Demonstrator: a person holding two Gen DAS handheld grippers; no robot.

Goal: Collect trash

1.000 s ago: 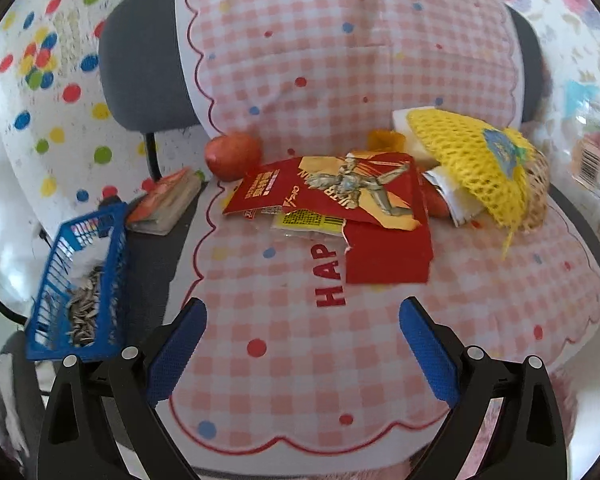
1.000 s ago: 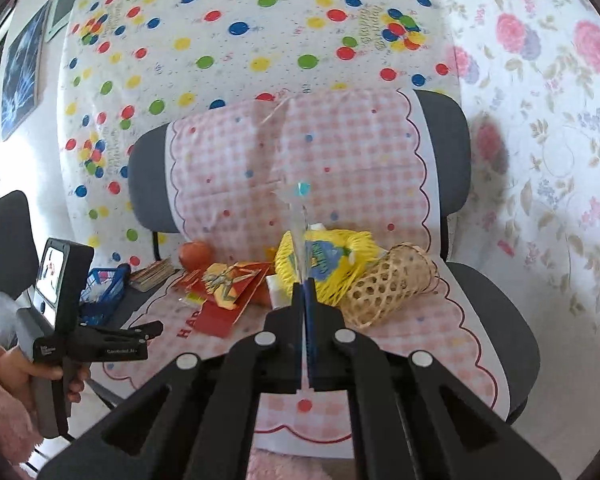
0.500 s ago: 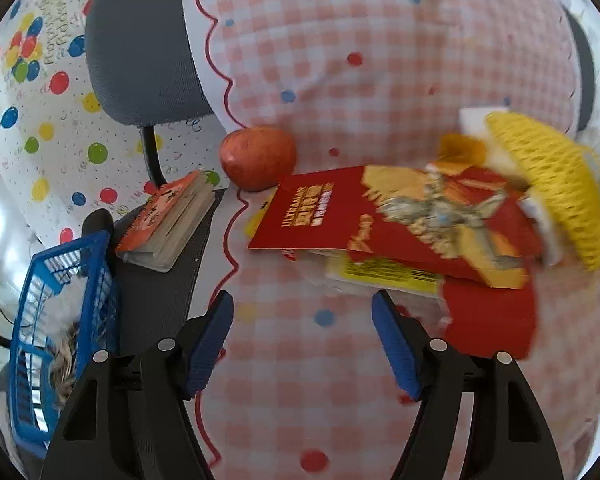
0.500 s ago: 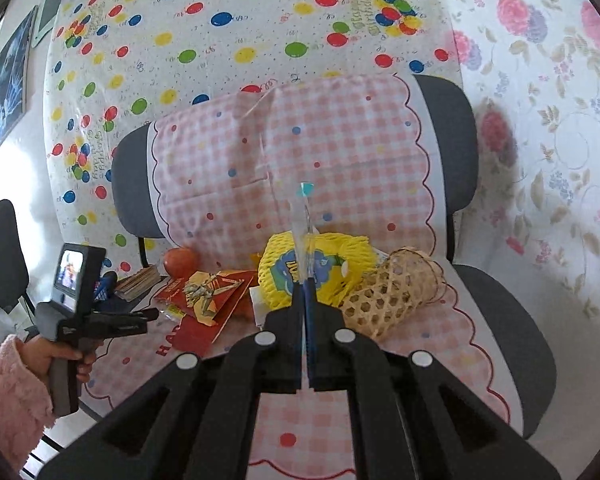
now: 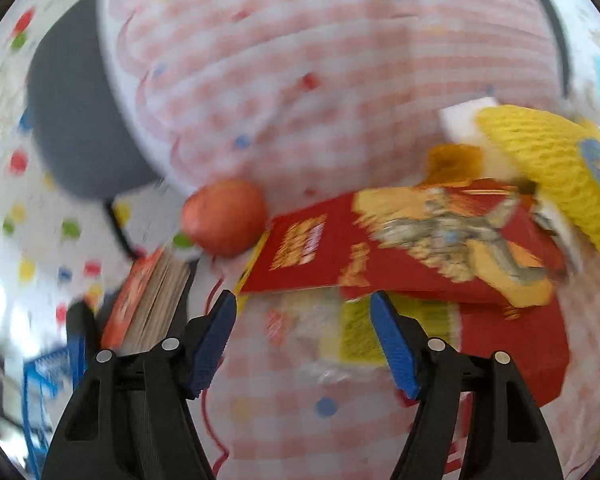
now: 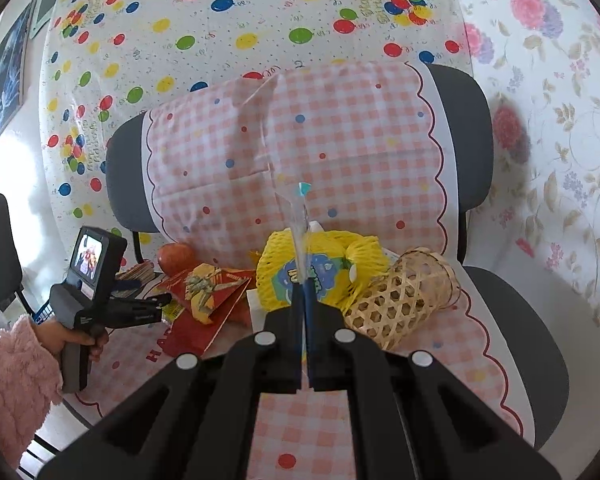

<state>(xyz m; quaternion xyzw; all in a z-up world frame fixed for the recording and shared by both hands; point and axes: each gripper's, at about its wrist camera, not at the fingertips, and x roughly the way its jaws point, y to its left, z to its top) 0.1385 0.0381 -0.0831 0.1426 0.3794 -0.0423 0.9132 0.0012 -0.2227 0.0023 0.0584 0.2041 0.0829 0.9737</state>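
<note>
The left gripper, half open and empty, is nearing a light, crinkly clear wrapper; pinching its edge should work.

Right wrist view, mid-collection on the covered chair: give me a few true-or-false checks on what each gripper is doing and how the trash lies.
1. The right gripper is shut on a thin clear plastic wrapper. True.
2. The woven bamboo basket stands upright. False: it lies on its side on the pink checked cloth.
3. The left gripper holds the red snack packet. False: it is open, jaws having just been closing, nothing pinched.
4. The yellow foam net lies beside the basket. True.
5. The red round fruit sits inside the basket. False: it rests by the chair back.
</note>
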